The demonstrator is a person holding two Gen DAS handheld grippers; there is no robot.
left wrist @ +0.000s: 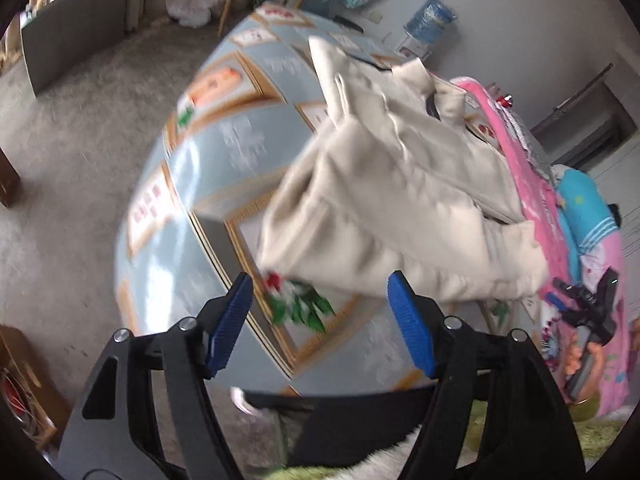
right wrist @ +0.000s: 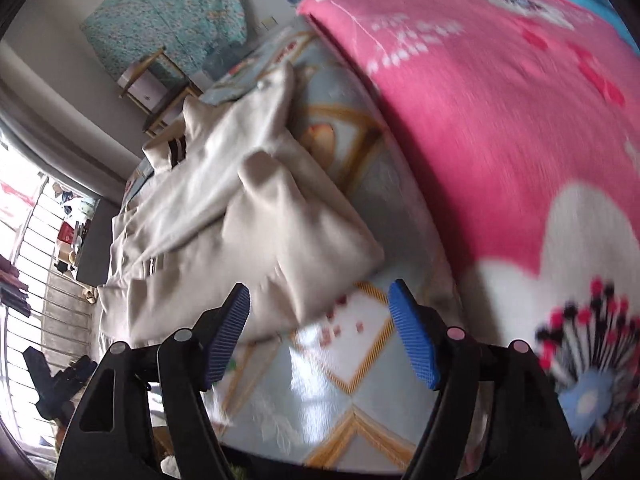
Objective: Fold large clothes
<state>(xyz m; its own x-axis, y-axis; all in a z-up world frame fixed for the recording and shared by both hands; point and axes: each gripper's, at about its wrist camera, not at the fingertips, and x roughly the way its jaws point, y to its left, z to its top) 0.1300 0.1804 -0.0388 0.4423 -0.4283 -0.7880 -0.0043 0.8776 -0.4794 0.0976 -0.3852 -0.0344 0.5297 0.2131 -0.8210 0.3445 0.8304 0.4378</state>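
Cream cotton-like fabric identifies the garment [left wrist: 400, 200], which lies bunched and partly doubled over on the pale blue patterned bedspread [left wrist: 224, 152]. In the left wrist view, the left gripper [left wrist: 320, 300] stands released, its blue pads [left wrist: 230, 320] spread wide with nothing between them; the near hem of the garment sits just beyond the tips, apart from both. A pink blanket [left wrist: 536, 200] lies along the far edge of the bed, touching or overlapping the garment's side. The other gripper is visible at the right margin, above that blanket.

In the right wrist view, the right gripper [right wrist: 320, 304] is likewise released and empty, angled down toward the bedspread [right wrist: 320, 380]. The garment [right wrist: 240, 224] lies ahead and to the left, its nearest corner just past the left pad. The pink blanket [right wrist: 500, 140] fills the right side.

Judgement: both jaws stand parted so that each can take a hem corner for a fold. The fold appears incomplete, since the cloth remains rumpled.
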